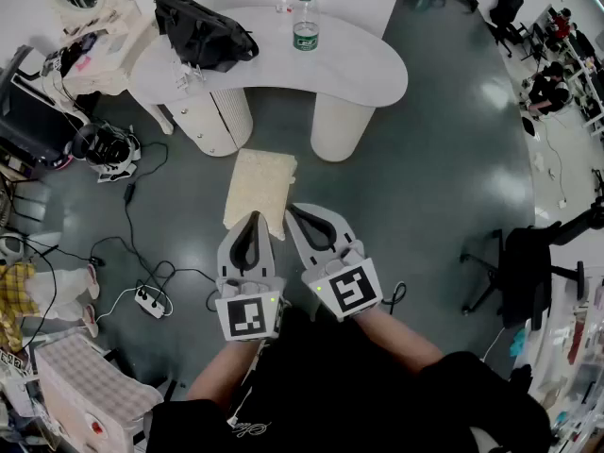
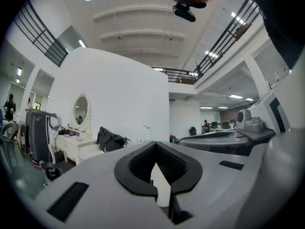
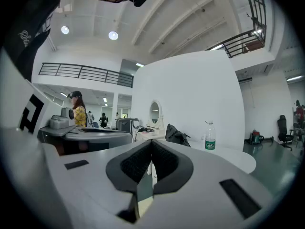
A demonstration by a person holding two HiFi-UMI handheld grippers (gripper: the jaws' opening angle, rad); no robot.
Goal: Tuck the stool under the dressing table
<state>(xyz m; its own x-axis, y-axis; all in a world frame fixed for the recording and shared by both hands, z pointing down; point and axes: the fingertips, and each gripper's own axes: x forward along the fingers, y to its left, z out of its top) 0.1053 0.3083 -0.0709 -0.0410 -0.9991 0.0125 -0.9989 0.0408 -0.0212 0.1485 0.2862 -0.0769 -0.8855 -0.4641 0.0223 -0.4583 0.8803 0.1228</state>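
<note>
**Stool in front of the table, push about to start**

The stool [image 1: 260,189] stands just in front of the dressing table [image 1: 363,78], facing the gap between its two pedestals but not yet under the top. My left gripper [image 1: 253,218] and right gripper [image 1: 293,211] are both closed and empty, their tips at the stool's near edge; I cannot tell if they touch it. Next, I judge, comes a level push forward. The gap looks free. Floor cables [image 1: 113,249] lie left and an office chair [image 1: 524,262] stands well apart.
</note>
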